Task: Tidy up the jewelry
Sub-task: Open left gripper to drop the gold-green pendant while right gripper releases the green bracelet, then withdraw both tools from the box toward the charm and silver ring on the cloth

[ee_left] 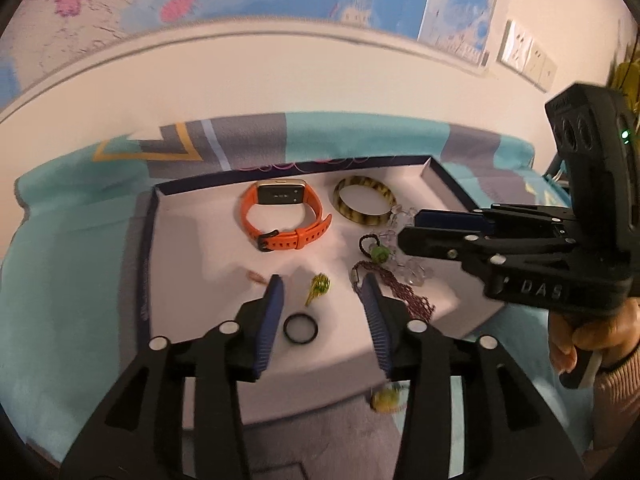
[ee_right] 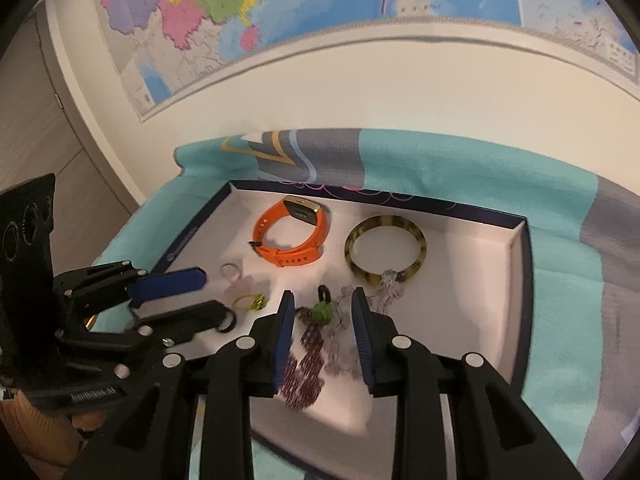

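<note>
A shallow white tray [ee_left: 192, 240] [ee_right: 460, 320] with a dark rim holds the jewelry. In it lie an orange watch [ee_left: 286, 216] [ee_right: 292, 236], a tortoiseshell bangle [ee_left: 364, 204] [ee_right: 385, 249], a black ring [ee_left: 301, 329], a green-yellow ornament [ee_left: 318, 286] [ee_right: 250, 301], a green bead on a black loop [ee_left: 378, 253] [ee_right: 322, 310], a dark red chain [ee_left: 416, 292] [ee_right: 306, 364] and clear beads [ee_right: 340, 344]. My left gripper [ee_left: 324, 280] [ee_right: 208, 296] is open above the black ring. My right gripper [ee_right: 322, 296] [ee_left: 408, 226] is open over the green bead and chain.
The tray sits on a teal and grey cloth [ee_left: 72, 272] [ee_right: 560, 240]. A small pink ring [ee_right: 231, 270] lies near the tray's left side. A yellow-green item [ee_left: 386, 398] lies by the tray's front edge. A wall with maps [ee_right: 280, 20] stands behind.
</note>
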A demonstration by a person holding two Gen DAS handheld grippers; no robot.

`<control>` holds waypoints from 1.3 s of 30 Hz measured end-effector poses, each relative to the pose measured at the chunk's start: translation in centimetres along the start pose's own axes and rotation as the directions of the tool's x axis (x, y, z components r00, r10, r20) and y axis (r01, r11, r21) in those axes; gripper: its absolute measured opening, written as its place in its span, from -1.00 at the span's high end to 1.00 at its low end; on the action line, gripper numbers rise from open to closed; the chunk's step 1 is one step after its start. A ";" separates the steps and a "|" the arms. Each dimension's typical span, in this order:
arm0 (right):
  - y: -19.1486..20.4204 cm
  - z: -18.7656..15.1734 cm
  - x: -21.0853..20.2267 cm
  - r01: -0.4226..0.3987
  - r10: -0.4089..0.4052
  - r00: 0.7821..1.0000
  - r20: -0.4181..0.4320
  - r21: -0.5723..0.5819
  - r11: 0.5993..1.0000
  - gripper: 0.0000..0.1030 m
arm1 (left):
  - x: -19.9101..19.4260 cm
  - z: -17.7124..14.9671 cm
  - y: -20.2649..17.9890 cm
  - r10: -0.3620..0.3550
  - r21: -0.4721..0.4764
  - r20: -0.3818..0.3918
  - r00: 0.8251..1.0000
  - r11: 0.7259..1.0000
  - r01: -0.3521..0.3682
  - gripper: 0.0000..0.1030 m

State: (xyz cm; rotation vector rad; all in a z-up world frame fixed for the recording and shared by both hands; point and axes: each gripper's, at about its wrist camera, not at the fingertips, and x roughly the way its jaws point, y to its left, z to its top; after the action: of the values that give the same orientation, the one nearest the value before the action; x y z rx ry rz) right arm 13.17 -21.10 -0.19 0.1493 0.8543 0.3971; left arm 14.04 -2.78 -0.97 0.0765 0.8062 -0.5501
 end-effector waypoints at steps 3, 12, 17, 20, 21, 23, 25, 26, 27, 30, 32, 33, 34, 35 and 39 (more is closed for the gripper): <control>0.4 -0.8 -1.6 -0.009 0.009 1.000 0.018 -0.017 1.000 0.45 | -1.7 -1.1 0.4 -0.029 -0.008 0.019 0.999 1.000 0.029 0.21; 0.9 -5.5 -5.7 -0.026 0.027 0.999 0.024 -0.037 0.999 0.23 | -4.1 -5.4 -0.9 -0.074 0.033 0.012 0.997 0.997 0.074 0.08; 0.6 -8.0 -5.3 0.002 -0.002 1.000 -0.029 -0.016 1.000 0.22 | -2.9 -6.8 -1.9 -0.072 0.042 -0.031 0.997 0.996 0.073 0.06; 0.6 -8.9 -4.8 0.028 -0.028 0.998 -0.053 -0.017 0.999 0.21 | -2.2 -7.0 -2.6 -0.053 0.058 -0.045 0.998 0.997 0.055 -0.03; 0.7 -9.1 -4.6 0.035 -0.036 0.998 -0.060 -0.021 0.999 0.21 | -2.0 -7.1 -2.8 -0.049 0.063 -0.051 0.997 0.997 0.053 -0.04; 0.8 -9.4 -4.2 0.045 -0.046 0.996 -0.070 -0.026 0.999 0.21 | -1.6 -7.1 -3.1 -0.037 0.072 -0.058 0.998 0.997 0.041 -0.04; 1.1 -9.6 -3.8 0.058 -0.061 0.995 -0.076 -0.037 0.998 0.21 | -1.2 -7.0 -3.2 -0.030 0.071 -0.066 0.997 0.997 0.034 -0.04; 1.3 -9.6 -3.6 0.068 -0.072 0.994 -0.079 -0.046 0.997 0.21 | -0.9 -6.9 -3.3 -0.029 0.070 -0.071 0.997 0.997 0.034 -0.04; 1.5 -9.7 -3.5 0.077 -0.081 0.994 -0.080 -0.053 0.996 0.21 | -0.7 -6.8 -3.3 -0.027 0.068 -0.074 0.997 0.997 0.032 -0.04; 1.8 -9.7 -3.3 0.098 -0.104 0.991 -0.078 -0.072 0.993 0.21 | -0.1 -6.5 -3.4 -0.022 0.065 -0.086 0.996 0.997 0.027 0.02; 2.0 -9.7 -3.1 0.113 -0.119 0.990 -0.076 -0.078 0.991 0.22 | 0.1 -6.5 -3.5 -0.018 0.063 -0.091 0.996 0.998 0.024 0.05; 2.1 -9.7 -3.0 0.121 -0.128 0.989 -0.075 -0.087 0.989 0.23 | 0.1 -6.4 -3.6 -0.014 0.065 -0.089 0.996 0.998 0.020 0.05; 2.3 -9.7 -3.0 0.128 -0.135 0.988 -0.075 -0.095 0.987 0.23 | 0.1 -6.4 -3.6 -0.013 0.067 -0.090 0.996 0.998 0.020 0.05; 2.5 -9.8 -2.9 0.137 -0.146 0.987 -0.074 -0.106 0.985 0.23 | 0.2 -6.4 -3.7 -0.013 0.068 -0.091 0.996 0.998 0.019 0.05; 2.8 -9.9 -2.8 0.164 -0.173 0.982 -0.070 -0.128 0.978 0.30 | 0.3 -6.4 -3.9 0.005 0.076 -0.098 0.995 0.997 0.003 0.33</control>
State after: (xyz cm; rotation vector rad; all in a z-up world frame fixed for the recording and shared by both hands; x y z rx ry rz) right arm 3.22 -19.97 -3.87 -0.0522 0.9122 0.2962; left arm 8.04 -4.53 -5.15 0.1747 0.8813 -0.5794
